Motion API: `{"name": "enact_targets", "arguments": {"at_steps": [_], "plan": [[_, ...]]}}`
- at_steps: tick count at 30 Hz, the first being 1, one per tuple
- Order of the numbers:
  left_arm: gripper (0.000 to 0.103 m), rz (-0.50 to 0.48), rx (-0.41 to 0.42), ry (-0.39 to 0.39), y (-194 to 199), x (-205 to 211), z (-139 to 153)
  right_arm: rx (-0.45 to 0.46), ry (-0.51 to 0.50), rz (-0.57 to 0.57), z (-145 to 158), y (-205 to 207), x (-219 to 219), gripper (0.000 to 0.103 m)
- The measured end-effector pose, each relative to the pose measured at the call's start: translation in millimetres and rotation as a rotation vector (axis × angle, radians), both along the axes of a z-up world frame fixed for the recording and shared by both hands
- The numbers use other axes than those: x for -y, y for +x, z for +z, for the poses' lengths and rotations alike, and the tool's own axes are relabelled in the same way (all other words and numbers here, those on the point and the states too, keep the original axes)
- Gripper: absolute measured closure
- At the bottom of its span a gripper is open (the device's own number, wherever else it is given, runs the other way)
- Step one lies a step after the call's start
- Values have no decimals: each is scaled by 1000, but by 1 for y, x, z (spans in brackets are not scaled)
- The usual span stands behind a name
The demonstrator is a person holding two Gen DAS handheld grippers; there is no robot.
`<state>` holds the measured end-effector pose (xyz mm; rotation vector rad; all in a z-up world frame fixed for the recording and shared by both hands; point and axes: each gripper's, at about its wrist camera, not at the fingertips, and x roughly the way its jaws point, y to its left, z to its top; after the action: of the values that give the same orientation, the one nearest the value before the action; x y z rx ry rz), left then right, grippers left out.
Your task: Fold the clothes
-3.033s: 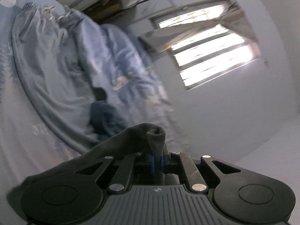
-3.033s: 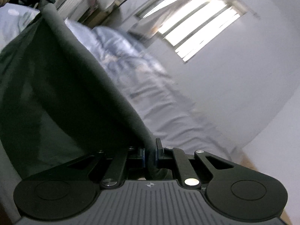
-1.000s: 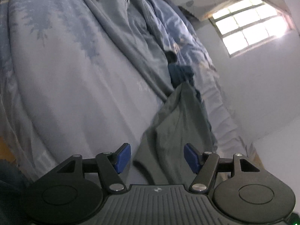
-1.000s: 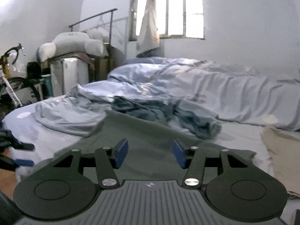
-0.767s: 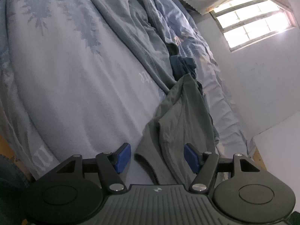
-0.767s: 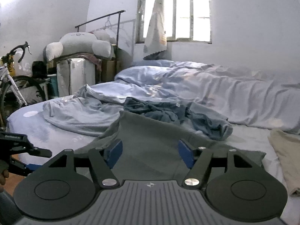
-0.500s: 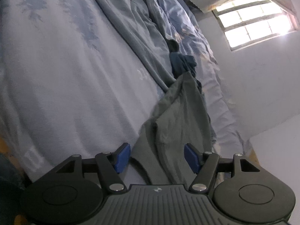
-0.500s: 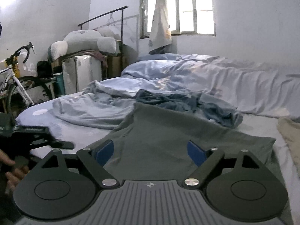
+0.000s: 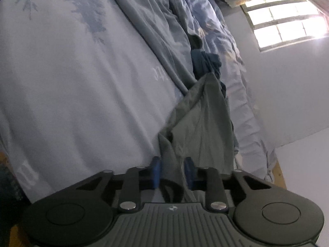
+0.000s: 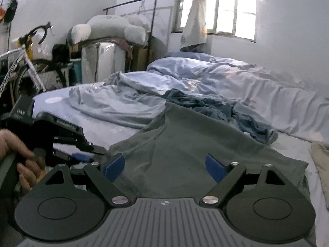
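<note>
A grey-green garment (image 10: pixel 195 144) lies spread on the bed's pale blue sheet (image 9: pixel 72 82); it also shows in the left wrist view (image 9: pixel 201 127). My left gripper (image 9: pixel 172 173) has its blue pads closed most of the way around a bunched edge of the garment, with cloth filling the gap. In the right wrist view the left gripper (image 10: pixel 86 154) sits at the garment's left edge, held by a hand. My right gripper (image 10: pixel 165 165) is wide open and empty, just above the garment's near part.
A dark blue crumpled garment (image 10: pixel 205 105) and a rumpled blue duvet (image 10: pixel 226 76) lie beyond the grey-green one. A beige cloth (image 10: pixel 320 160) lies at the right. A bicycle (image 10: pixel 24 61), boxes and a plush toy (image 10: pixel 107 28) stand left of the bed.
Both grippers let go of the lifted garment, which now lies flat on the bed. My left gripper has since closed on its edge. My right gripper opened wider.
</note>
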<state>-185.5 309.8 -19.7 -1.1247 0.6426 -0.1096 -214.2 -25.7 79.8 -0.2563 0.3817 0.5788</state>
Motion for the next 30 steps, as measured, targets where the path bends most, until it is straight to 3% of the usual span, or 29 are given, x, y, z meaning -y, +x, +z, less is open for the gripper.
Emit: {"name": "enact_targets", "arguments": {"at_steps": [6,14,20,24,26,30], "plan": [[100,-23,40,6,-4,0,12,-8,-102,123,-18,-8,-38,16],[100,-37,63,0,-5,-2,22,137,-332,234,-55,-12,-101,16],[101,-40,83,-15,-5,-1,26,225,-427,234,-75,5,-143,17],[101,-35,88,-36,-5,-3,26,254,-490,237,-87,14,-161,33],[101,-29,92,-37,-7,-4,27,270,-522,221,-94,18,-168,35],[101,-26,103,-42,-9,-5,28,292,-567,171,-105,27,-173,54]]}}
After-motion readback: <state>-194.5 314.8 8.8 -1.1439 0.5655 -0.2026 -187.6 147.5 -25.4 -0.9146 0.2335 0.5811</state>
